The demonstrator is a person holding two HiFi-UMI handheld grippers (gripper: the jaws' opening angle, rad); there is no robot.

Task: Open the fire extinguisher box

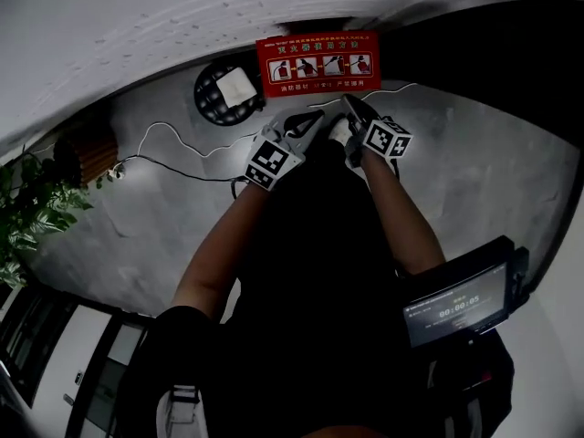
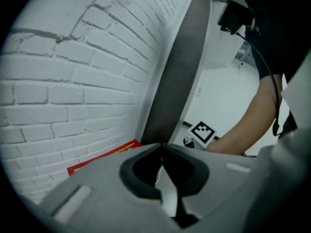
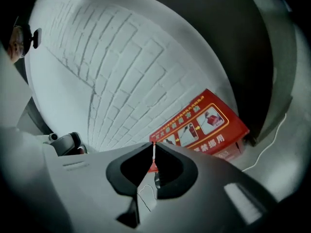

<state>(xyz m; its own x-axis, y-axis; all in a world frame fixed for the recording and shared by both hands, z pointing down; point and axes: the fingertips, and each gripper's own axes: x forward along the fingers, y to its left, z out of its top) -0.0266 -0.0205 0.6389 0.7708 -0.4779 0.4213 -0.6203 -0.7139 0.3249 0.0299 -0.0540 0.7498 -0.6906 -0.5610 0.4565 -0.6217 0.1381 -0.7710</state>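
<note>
The red fire extinguisher box (image 1: 318,64) stands on the grey floor against the white brick wall, its lid with picture instructions facing up. It also shows as a red box (image 3: 201,127) in the right gripper view and as a red strip (image 2: 104,157) in the left gripper view. My left gripper (image 1: 317,117) is just short of the box's near edge, its jaws together and empty (image 2: 162,143). Beside it, my right gripper (image 1: 349,100) points at the box's front, also shut with nothing held (image 3: 154,143). Neither touches the box.
A round black object with a white square top (image 1: 226,91) sits left of the box. A thin cable (image 1: 173,144) runs across the floor. A potted plant (image 1: 27,208) and a wooden item (image 1: 87,153) are at far left. A dark pillar (image 2: 177,67) rises beside the wall.
</note>
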